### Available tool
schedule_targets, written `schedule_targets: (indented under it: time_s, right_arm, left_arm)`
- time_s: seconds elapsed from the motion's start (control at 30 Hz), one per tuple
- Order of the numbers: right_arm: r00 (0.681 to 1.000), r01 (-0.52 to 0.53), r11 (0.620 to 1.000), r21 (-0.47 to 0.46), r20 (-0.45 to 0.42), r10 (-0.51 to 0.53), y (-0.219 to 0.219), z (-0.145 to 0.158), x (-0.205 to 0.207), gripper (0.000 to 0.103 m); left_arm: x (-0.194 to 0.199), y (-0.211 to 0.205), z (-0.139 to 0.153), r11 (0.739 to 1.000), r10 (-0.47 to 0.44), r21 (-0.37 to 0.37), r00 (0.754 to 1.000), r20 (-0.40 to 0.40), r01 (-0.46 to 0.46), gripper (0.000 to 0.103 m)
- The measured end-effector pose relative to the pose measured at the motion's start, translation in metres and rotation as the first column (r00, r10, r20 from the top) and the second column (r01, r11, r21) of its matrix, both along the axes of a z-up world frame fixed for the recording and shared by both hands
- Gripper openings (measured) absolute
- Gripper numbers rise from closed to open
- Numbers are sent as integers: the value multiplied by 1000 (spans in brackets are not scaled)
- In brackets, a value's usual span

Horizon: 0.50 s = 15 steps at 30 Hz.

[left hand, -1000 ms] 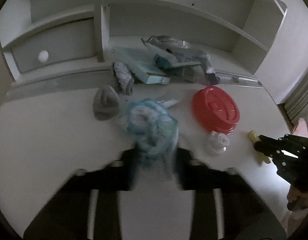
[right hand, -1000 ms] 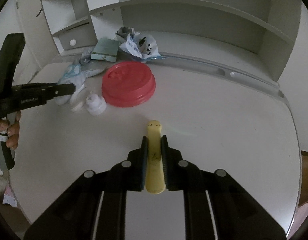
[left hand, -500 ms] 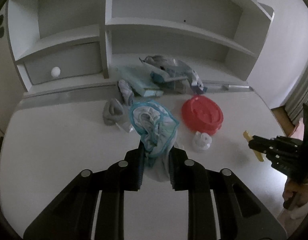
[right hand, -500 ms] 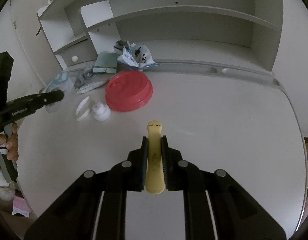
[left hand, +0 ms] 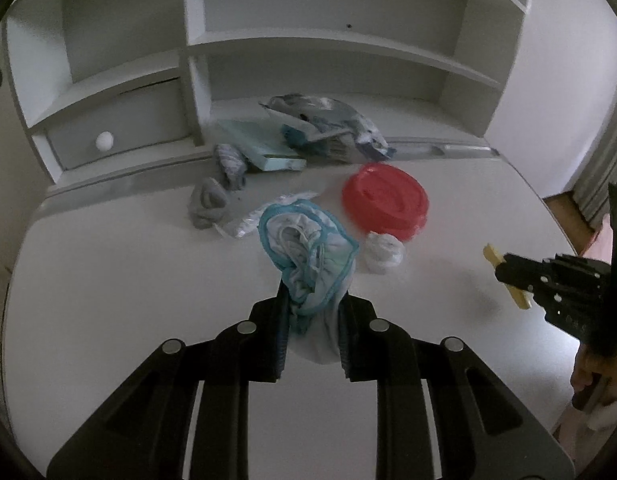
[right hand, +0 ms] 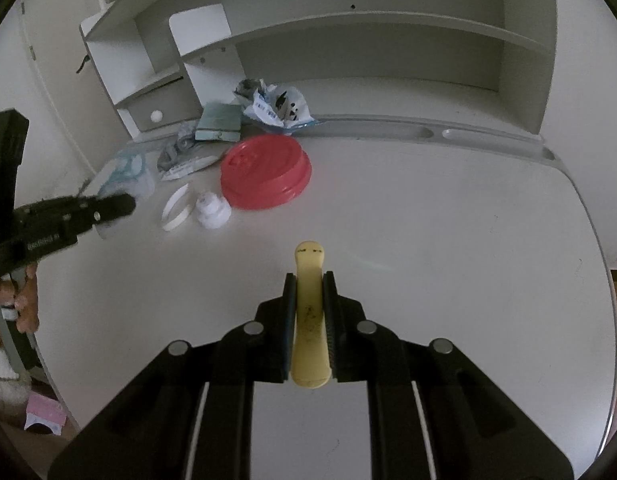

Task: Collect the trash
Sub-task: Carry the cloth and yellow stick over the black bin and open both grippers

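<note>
My left hand-held gripper (left hand: 312, 320) is clamped on a crumpled blue-edged plastic wrapper (left hand: 308, 256), which bulges up from between the jaws and is lifted clear of the white surface (left hand: 108, 300); my right hand-held gripper (right hand: 310, 312) is closed tight on a flat yellow stick (right hand: 308, 312) — its rounded end pokes out past the fingertips, also off the surface. The rest of the trash lies further back: a red plastic lid (left hand: 386, 198) with a small white cap (left hand: 382, 252) just in front of it; a white ring (right hand: 175, 208) beside that cap; a grey crumpled wad (left hand: 206, 202); a clear wrapper (left hand: 244, 222) near it; a pale green box (left hand: 264, 146) against the shelf unit (left hand: 196, 60), with a crinkled printed bag (left hand: 328, 124) partly resting on it. In the right wrist view my left hand (right hand: 26, 300) shows at the edge, fingers wrapped round the handle.
</note>
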State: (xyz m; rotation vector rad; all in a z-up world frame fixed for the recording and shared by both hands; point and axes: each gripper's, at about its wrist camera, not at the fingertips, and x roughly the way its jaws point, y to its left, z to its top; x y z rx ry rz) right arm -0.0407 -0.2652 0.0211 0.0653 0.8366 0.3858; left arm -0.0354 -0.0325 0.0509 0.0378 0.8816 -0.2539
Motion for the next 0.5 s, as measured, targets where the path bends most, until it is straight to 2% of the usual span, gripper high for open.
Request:
schedule_targets:
  time_s: [0.03,0.13,0.2,0.27,0.33,0.37,0.43,0.5]
  right_arm:
    - [1000,5,1000,17,4,-5,-4,3,-3,14]
    - [999,40,995,94,30,-43,-34,20,-20,14]
    - [995,82,988,134,50,-89,-63,33,-38,14]
    - [985,141,977,162,75,-155,-99,47,-61,14]
    - [963,229,957,177,101,-249,-143,60,-92,14]
    - [940,298,937,182,112,-321,-175,66,-116,14]
    - [896,405,894,190,112,-430,-221,66,-152,14]
    - [848,500,839,214,74,-524,-262,53,-186,14]
  left_arm:
    - [-3,-7,2,1000,-7,13,1000,10,6,20]
    - [-17,-52,13,994,-110,25,993,45,109,20]
    - [-28,-94,25,978,-206,9,976,69,206,20]
    - [-39,-138,35,952,-304,-5,949,86,305,20]
    - [-52,-186,41,913,-405,-16,910,92,408,20]
    - [-62,-216,43,883,-466,-20,880,95,470,20]
    - [-85,-271,44,814,-575,-26,812,101,580,20]
    - [-117,-332,38,725,-683,-21,722,110,689,20]
